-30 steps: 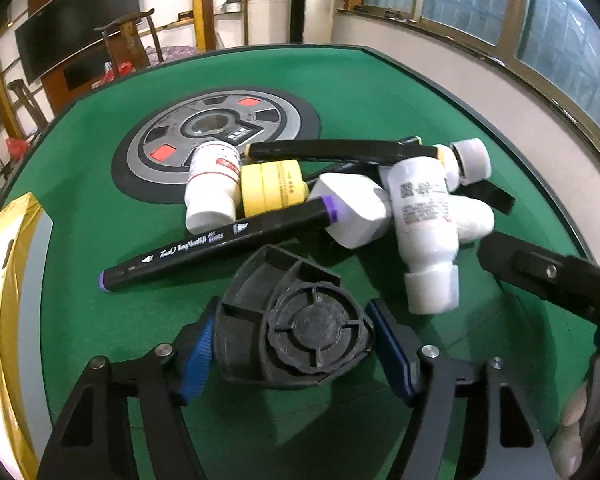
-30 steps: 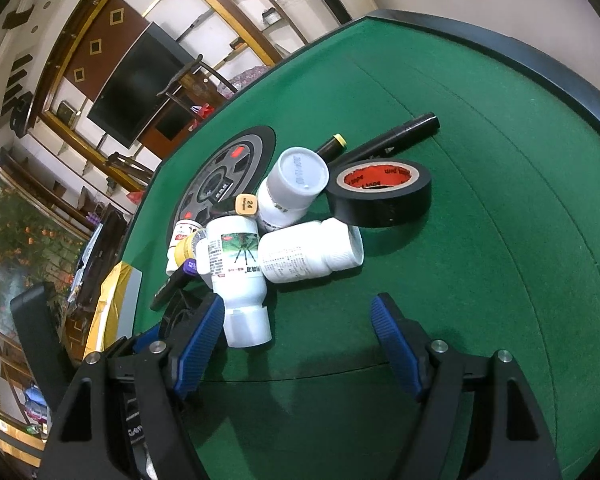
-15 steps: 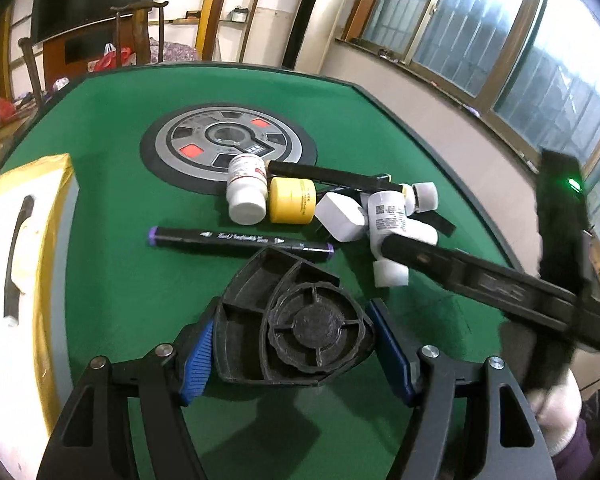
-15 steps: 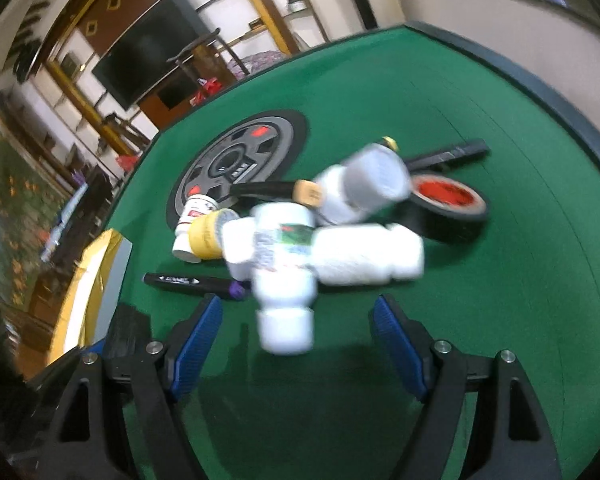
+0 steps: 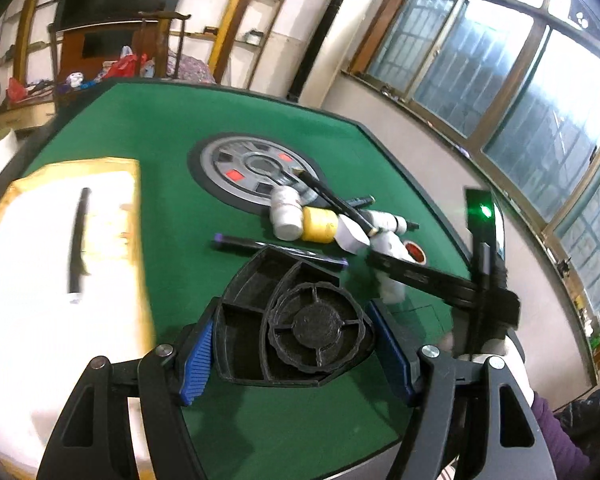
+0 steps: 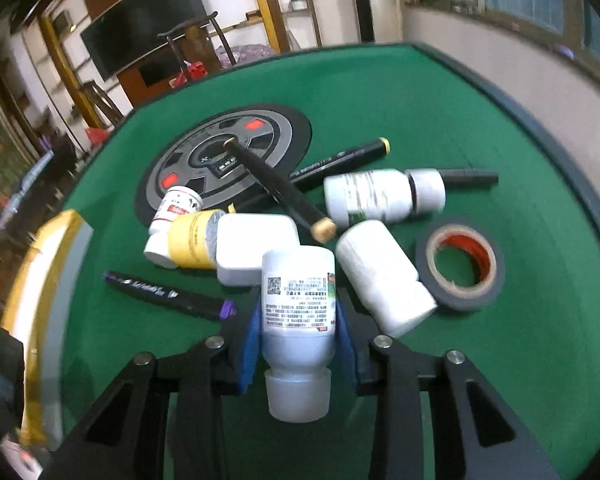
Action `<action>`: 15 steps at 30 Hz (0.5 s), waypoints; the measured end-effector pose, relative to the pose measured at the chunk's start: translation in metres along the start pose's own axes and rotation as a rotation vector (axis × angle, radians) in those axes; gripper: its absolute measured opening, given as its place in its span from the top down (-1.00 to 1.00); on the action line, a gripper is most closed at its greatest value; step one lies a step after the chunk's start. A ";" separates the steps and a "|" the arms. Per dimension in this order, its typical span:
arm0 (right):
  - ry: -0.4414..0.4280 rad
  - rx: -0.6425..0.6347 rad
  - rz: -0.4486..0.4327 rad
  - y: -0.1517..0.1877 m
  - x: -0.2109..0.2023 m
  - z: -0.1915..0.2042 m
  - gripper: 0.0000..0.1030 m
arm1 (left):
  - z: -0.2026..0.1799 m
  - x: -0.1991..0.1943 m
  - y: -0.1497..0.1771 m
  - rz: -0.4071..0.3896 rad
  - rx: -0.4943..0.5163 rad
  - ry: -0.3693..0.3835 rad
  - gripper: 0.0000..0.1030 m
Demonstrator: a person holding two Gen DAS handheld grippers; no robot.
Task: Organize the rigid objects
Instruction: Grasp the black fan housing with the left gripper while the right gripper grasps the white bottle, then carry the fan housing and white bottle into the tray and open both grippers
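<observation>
Green table [image 6: 440, 92], white bottle [image 6: 298, 308], black tape [image 6: 460, 268], yellow roll [image 6: 190, 240].

My desk [image 6: 440, 92] is wearing matt green cloth that looks like felt, with a smooth dark rim. My right tool [image 6: 298, 338] is pressing ribbed blue pads, rubbery in look, on a smooth white plastic bottle [image 6: 298, 308] with a printed paper label. My left tool [image 5: 296, 354] is gripping a matt black plastic holder [image 5: 288, 328], ribbed and moulded. Both tools' arms are showing dull black plastic with bright metal rivets. The tape roll [image 6: 460, 268] is showing a satin black skin and a card core. The markers [image 6: 168, 292] are looking glossy black. The tray [image 5: 56, 280] is glaring smooth white, edged in shiny gold.
</observation>
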State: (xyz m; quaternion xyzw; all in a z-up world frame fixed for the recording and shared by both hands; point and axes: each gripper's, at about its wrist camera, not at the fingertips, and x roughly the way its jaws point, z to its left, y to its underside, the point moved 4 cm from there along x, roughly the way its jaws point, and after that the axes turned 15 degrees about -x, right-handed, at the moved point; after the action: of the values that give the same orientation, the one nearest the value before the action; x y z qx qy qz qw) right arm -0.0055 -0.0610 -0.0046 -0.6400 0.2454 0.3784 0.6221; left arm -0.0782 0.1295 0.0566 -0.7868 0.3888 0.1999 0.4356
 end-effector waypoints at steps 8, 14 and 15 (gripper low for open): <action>-0.198 -0.002 -0.051 -0.005 -0.051 0.030 0.36 | 0.072 -0.050 -0.034 -0.092 -0.064 -0.116 -0.44; -0.365 -0.081 -0.049 -0.035 -0.057 0.101 0.35 | 0.139 -0.051 -0.061 -0.115 -0.119 -0.270 -0.44; -0.383 -0.093 -0.042 -0.037 -0.055 0.112 0.35 | 0.148 -0.047 -0.065 -0.109 -0.131 -0.280 -0.44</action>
State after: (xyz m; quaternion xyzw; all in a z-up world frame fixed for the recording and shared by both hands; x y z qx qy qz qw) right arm -0.0289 0.0439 0.0684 -0.5895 0.0912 0.4911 0.6348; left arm -0.0524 0.2951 0.0423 -0.7980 0.2671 0.3086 0.4435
